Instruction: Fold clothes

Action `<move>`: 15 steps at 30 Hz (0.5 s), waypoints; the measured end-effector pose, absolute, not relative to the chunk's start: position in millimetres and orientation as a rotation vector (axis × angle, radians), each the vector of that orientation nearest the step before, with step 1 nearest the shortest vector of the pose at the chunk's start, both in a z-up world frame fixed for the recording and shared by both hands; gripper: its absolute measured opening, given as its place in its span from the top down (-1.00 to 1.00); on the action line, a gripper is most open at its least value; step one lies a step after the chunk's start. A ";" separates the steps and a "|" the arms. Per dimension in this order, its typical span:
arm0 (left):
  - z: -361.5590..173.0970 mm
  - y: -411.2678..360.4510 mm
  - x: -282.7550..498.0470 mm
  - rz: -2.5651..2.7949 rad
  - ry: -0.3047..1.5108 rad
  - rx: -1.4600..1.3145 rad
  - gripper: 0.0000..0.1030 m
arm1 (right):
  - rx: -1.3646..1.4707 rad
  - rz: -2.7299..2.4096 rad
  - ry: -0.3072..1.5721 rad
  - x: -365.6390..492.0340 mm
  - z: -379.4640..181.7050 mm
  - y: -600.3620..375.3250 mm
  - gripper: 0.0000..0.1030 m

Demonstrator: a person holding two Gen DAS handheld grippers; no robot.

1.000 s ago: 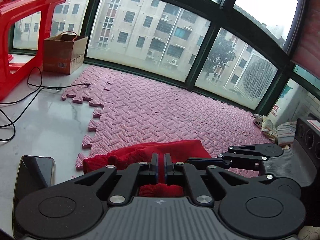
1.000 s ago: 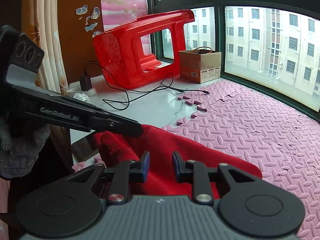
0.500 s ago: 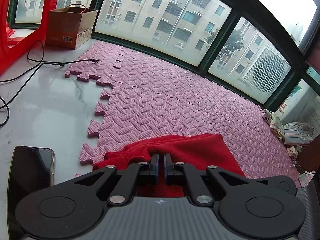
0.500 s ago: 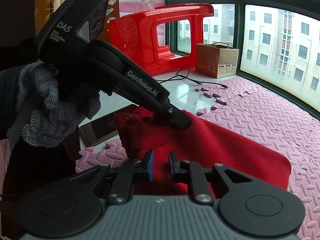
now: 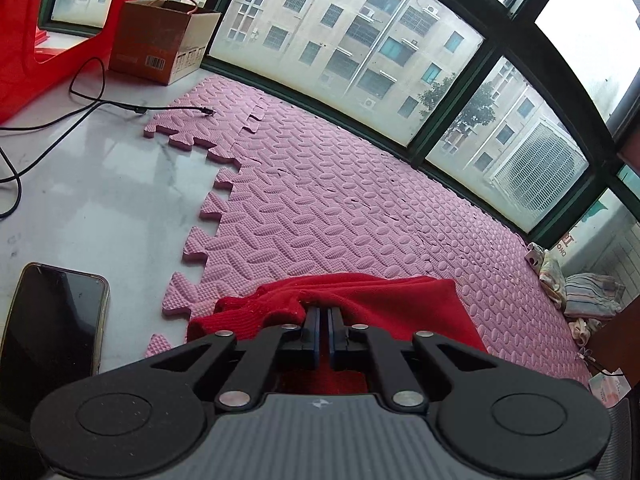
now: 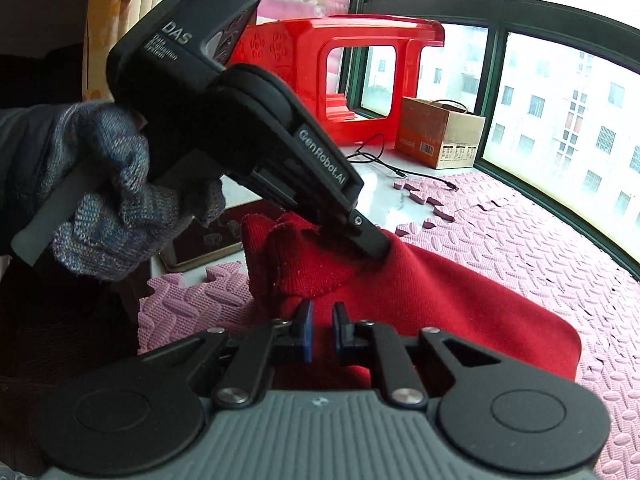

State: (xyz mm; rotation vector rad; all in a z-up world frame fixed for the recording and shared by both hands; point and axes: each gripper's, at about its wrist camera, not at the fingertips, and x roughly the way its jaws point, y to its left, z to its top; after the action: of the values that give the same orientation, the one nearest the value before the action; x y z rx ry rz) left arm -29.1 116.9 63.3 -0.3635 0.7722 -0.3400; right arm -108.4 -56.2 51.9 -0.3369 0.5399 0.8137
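A red knit garment lies on the pink foam mat, bunched at its near left end. My left gripper is shut on a raised fold of it. In the right wrist view the garment spreads to the right, and the left gripper pinches its edge from above, held by a gloved hand. My right gripper sits low over the garment's near edge with a narrow gap between its fingers; red cloth shows in the gap, and I cannot tell whether it is pinched.
A phone lies on the white floor left of the mat. A red plastic stool, a cardboard box and a black cable are at the far left by the window. Folded striped cloth lies at the mat's right end.
My right gripper's fingers have closed from wide to a narrow gap at the garment's edge. My left gripper has tilted down and lifted the pinched fold nearer the right gripper.
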 end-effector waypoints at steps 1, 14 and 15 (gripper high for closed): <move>66.5 114.1 -34.1 -0.333 0.754 -0.345 0.86 | -0.327 0.815 0.542 -108.5 54.0 -58.1 0.79; 73.8 103.1 -57.7 -0.250 0.682 -0.270 0.69 | -0.340 0.802 0.513 -112.6 52.8 -56.2 0.73; 78.1 103.1 -64.1 -0.248 0.655 -0.270 0.57 | -0.329 0.800 0.511 -112.3 54.7 -58.1 0.72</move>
State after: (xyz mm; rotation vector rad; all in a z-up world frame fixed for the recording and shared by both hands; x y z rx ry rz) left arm -64.1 103.1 78.1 -0.2700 0.6548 -0.2477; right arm -112.3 -58.1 54.8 -0.3293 0.5114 0.7999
